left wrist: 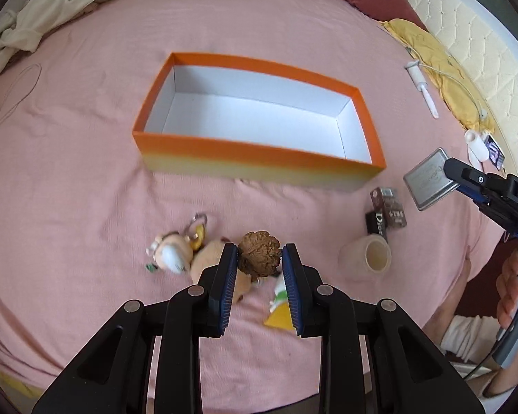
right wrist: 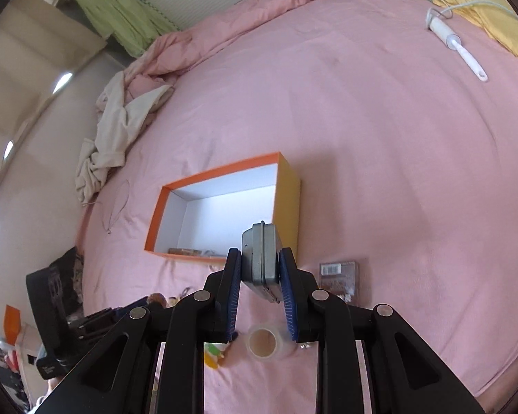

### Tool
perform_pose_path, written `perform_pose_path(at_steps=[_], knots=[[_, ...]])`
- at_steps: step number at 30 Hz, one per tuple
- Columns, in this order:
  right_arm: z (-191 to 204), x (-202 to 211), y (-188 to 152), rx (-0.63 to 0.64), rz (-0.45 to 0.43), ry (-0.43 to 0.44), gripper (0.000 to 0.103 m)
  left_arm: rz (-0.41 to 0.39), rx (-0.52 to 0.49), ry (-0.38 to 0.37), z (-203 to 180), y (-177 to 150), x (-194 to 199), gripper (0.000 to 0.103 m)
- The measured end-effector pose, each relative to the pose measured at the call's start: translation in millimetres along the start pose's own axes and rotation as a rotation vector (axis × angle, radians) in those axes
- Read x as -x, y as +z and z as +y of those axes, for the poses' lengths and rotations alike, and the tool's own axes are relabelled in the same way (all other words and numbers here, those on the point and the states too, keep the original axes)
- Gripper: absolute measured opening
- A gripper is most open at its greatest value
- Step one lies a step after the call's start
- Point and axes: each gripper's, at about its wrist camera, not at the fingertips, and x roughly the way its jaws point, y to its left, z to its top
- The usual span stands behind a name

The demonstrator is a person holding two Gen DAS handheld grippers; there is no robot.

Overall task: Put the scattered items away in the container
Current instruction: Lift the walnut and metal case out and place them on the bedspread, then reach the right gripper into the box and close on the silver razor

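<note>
1. Left wrist view: the left gripper (left wrist: 259, 258), lower centre, has its jaws narrowed onto a brown walnut (left wrist: 259, 253), clamped between the blue pads and lifted clear of the pink bedsheet (left wrist: 86, 172).
2. The orange box (left wrist: 259, 153) sits above it in mid-frame, open, its white floor bare as far as this view shows.
3. Still loose on the sheet: a plush keychain toy (left wrist: 172, 250) at lower left of the walnut, a tape roll (left wrist: 366, 257) and two small dark packets (left wrist: 386, 212) at right.
4. At the right edge, the right gripper (left wrist: 447, 167) carries a grey metal tin (left wrist: 428, 179).
5. Right wrist view: the right gripper (right wrist: 260, 265) is closed on the tin (right wrist: 260, 258), held edge-on. The box (right wrist: 221, 207) lies just above and left of centre.
6. Step in hand, as judged: both loads are in transit toward the box.
7. Next move calls for bringing each load over the rim, lowering it inside, then opening the jaws, one hand at a time to avoid a clash.
</note>
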Motion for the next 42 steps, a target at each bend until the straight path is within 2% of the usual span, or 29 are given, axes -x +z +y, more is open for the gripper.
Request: perform_pose_path(at_steps=[5,11,16,18,20,21,24,28,31,34,37,42], knots=[[-25.3,1.9,-23.4,-0.022,0.044,-0.024,0.022,-0.011,-0.009,0.064,3.2,-10.5,0.7,0.028],[-34.2,-6.0,-33.2,-0.049,0.067,-0.001,0.022,-0.072,0.071,0.004,8.9,-6.7,9.1,0.028],[-26.4,-11.9,-34.1,-0.023,0.066,-0.007,0.022,-0.058,0.064,-0.028,-3.8,-8.2,-0.5,0.029],[-24.1,-15.9,-35.7,-0.011,0.071,-0.006,0.023,-0.047,0.084,-0.055,-6.5,-9.7,-6.8,0.038],[-22.7,-18.5,-37.1,-0.008,0.072,-0.003,0.024,-0.037,0.12,-0.079,-6.4,-11.6,-11.9,0.066],[-22.2,-19.1,-37.7,-0.006,0.071,-0.001,0.027,-0.037,0.138,-0.081,-5.7,-12.9,-13.0,0.071],[-20.3,-15.8,-35.7,0.007,0.051,0.006,0.039,-0.053,0.166,-0.07,-4.5,-16.4,-11.7,0.072],[-14.3,-9.1,-21.1,-0.011,0.048,0.092,0.039,-0.094,0.183,-0.051,0.8,-18.2,-6.6,0.072],[-1.5,-14.2,-4.7,-0.031,0.091,0.211,0.039,-0.114,0.236,-0.054,11.6,-19.2,-5.0,0.072],[21.7,-28.5,15.4,0.027,0.141,0.206,0.041,-0.134,0.302,-0.063,22.7,-21.5,-3.4,0.072],[50.8,-63.4,41.7,0.131,0.261,0.15,0.043,-0.124,0.333,-0.088,30.6,-22.8,-5.0,0.072],[87.1,-150.7,63.4,0.36,0.577,-0.044,0.043,-0.108,0.375,-0.129,41.2,-29.9,-11.2,0.072]])
